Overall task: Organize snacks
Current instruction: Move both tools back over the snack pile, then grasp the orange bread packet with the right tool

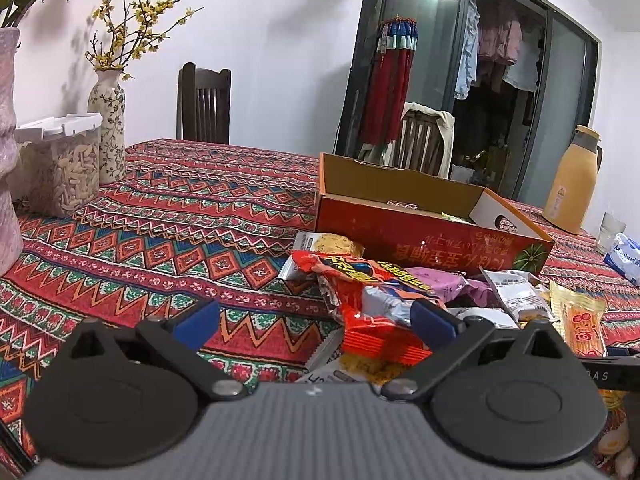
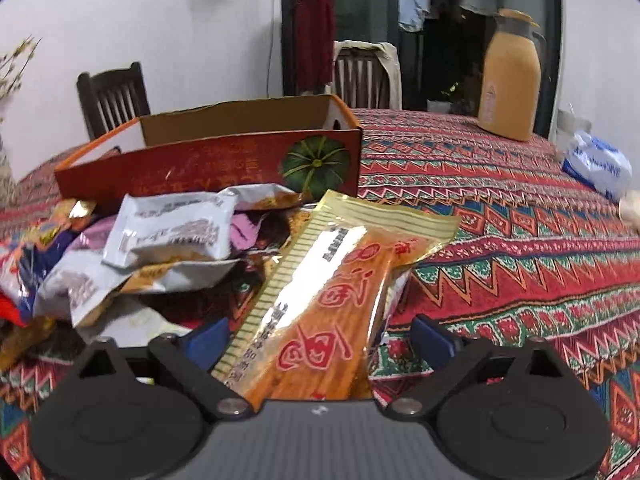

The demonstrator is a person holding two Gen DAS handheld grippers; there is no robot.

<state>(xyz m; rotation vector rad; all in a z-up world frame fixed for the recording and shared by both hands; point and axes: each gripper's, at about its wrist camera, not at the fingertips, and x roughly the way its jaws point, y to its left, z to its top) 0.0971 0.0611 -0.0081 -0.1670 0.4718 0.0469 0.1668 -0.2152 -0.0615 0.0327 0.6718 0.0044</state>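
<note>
My right claw (image 2: pixel 320 340) is wide open with the gold packet (image 2: pixel 320 304) lying between the fingers, long axis running straight ahead toward the box (image 2: pixel 208 168), pads not squeezing it yet as far as I can see. Left claw (image 1: pixel 316 320) is open too, holding nothing, its right finger just at the red packet (image 1: pixel 372 312). The right one's clearly nearer the gold one. The pile sits just in front of the box on the patterned bench (image 2: pixel 500 220), chairs and a glass door beyond it.
</note>
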